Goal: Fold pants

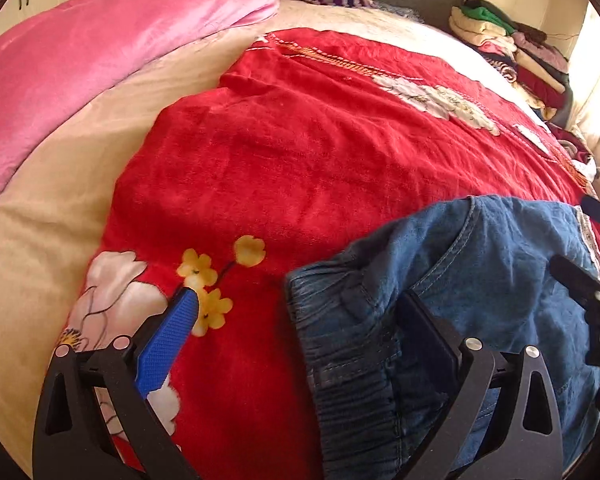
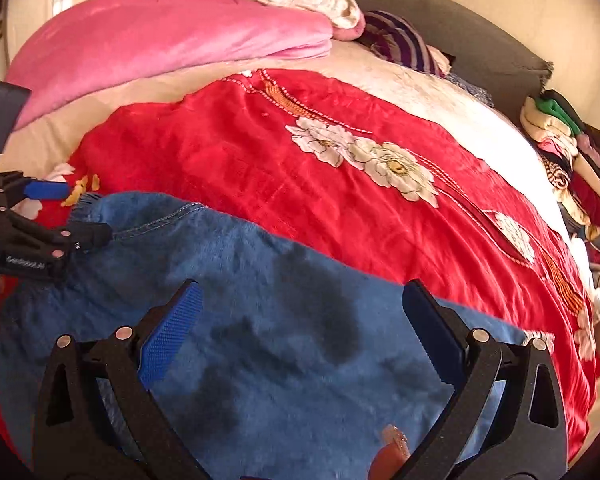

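Blue denim pants [image 1: 472, 280] lie on a red flowered blanket [image 1: 300, 152] on the bed. Their gathered elastic waistband [image 1: 340, 344] is at the lower middle of the left wrist view. My left gripper [image 1: 300, 300] is open, its left finger over the blanket and its right finger resting on the waistband. In the right wrist view the pants [image 2: 260, 320] fill the lower half, with dark patches on the cloth. My right gripper [image 2: 300, 300] is open and hovers just above them. The left gripper [image 2: 60, 216] also shows at the left of that view, at the waistband edge.
A folded pink quilt [image 1: 100, 64] lies along the far left of the bed. A pile of folded clothes [image 1: 512, 48] sits at the far right by the grey headboard [image 2: 440, 24]. A purple striped garment [image 2: 404, 44] lies near the pillows. The red blanket [image 2: 340, 184] spreads beyond the pants.
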Motion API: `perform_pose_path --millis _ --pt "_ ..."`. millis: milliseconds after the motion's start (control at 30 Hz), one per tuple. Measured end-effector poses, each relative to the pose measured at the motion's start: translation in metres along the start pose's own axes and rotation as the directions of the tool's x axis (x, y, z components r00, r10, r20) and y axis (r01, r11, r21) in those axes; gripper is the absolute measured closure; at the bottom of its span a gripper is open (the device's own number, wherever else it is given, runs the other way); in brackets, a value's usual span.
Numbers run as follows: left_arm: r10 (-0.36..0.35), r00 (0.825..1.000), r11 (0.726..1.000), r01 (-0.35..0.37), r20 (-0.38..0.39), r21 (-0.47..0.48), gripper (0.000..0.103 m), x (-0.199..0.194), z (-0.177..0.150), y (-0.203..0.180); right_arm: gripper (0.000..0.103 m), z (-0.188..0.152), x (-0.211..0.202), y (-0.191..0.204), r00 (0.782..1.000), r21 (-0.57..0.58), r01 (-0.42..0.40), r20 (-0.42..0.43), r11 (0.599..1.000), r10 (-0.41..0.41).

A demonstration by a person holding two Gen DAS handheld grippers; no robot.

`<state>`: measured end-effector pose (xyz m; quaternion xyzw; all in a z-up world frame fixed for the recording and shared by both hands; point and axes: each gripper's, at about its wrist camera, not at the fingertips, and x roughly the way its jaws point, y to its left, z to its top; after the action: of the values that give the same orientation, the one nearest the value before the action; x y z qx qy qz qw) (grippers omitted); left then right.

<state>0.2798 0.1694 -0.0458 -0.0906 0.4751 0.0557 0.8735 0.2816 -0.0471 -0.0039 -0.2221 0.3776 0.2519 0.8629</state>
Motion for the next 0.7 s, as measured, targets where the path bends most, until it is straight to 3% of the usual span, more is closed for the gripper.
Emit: perform_pose_path --millis 67,100,133,233,667,700 --pt "-0.053 0.999 0.999 0.053 0.008 0.005 0.035 -0.001 -0.001 -0.002 0.008 0.003 0.007 0.001 1.0 -0.01 -0.007 -0.006 1.0 0.007" --pt "-0.074 0.997 0.997 0.074 0.014 0.006 0.041 -0.002 -0.001 -0.003 0.008 0.005 0.011 0.001 1.0 -0.018 -0.002 -0.012 1.0 0.002" --pt "-0.083 0.996 0.996 0.083 0.021 0.016 0.055 -0.004 -0.001 -0.006 0.008 0.006 0.014 0.002 1.0 -0.026 0.0 -0.015 1.0 -0.001" --pt "-0.043 0.997 0.996 0.037 0.067 0.086 0.065 -0.015 -0.004 -0.019 0.008 0.009 0.024 0.003 1.0 -0.055 -0.01 -0.023 0.998 0.009" --pt "-0.07 0.986 0.985 0.044 0.153 0.165 0.068 -0.06 -0.018 -0.033 0.008 0.018 0.047 0.026 0.994 -0.263 -0.107 -0.017 0.959 0.107" --pt "-0.073 0.985 0.985 0.046 0.159 0.168 0.068 -0.063 -0.019 -0.035 0.012 0.017 0.047 0.027 0.994 -0.271 -0.111 -0.016 0.956 0.111"
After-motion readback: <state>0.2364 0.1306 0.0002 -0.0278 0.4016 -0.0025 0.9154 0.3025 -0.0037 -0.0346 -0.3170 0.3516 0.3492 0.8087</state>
